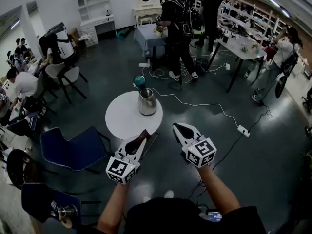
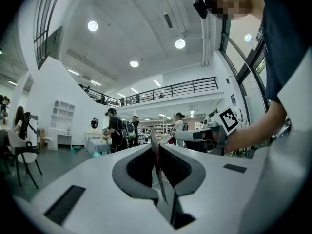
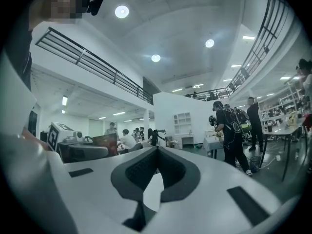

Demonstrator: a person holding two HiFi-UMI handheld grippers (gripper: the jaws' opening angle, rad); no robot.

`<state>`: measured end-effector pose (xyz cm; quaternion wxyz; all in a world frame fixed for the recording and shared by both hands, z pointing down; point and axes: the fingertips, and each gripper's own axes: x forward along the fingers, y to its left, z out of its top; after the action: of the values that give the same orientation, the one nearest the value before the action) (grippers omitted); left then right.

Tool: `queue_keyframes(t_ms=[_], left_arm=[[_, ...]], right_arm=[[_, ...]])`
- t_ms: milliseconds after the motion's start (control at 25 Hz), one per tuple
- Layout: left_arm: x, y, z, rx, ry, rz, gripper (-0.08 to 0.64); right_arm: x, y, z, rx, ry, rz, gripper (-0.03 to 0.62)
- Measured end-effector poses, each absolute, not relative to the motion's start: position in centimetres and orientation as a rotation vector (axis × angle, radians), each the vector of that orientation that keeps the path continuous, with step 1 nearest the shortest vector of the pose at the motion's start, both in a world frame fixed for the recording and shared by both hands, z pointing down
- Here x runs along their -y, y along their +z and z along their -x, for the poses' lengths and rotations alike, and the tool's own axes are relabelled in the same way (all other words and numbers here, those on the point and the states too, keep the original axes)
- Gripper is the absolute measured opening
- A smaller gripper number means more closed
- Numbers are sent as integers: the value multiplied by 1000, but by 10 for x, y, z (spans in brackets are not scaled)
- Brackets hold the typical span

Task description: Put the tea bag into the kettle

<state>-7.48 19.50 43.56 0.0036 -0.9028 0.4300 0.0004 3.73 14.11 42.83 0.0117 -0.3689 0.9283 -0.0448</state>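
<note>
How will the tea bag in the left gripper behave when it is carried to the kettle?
The tea bag looks thin and flat, pinched edge-on in the left gripper, so it is probably light and floppy. Its tip sticks out past the jaws, so it may bend against the kettle.

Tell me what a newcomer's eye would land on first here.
A metal kettle stands on a round white table in the middle of the head view. Nearer the camera, the left hand-held gripper is shut on a thin tea bag. The right hand-held gripper beside it is shut and empty.
</note>
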Motion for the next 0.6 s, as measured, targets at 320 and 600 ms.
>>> queue_keyframes(t_ms=[320, 600], left_arm=[[-191, 441, 54, -1366, 6, 2846, 40], [-189, 461, 36, -1398, -45, 2832, 40]], right_arm=[[-134, 435, -56, -2897, -149, 1143, 15], [-129, 448, -74, -2903, -181, 1137, 15]])
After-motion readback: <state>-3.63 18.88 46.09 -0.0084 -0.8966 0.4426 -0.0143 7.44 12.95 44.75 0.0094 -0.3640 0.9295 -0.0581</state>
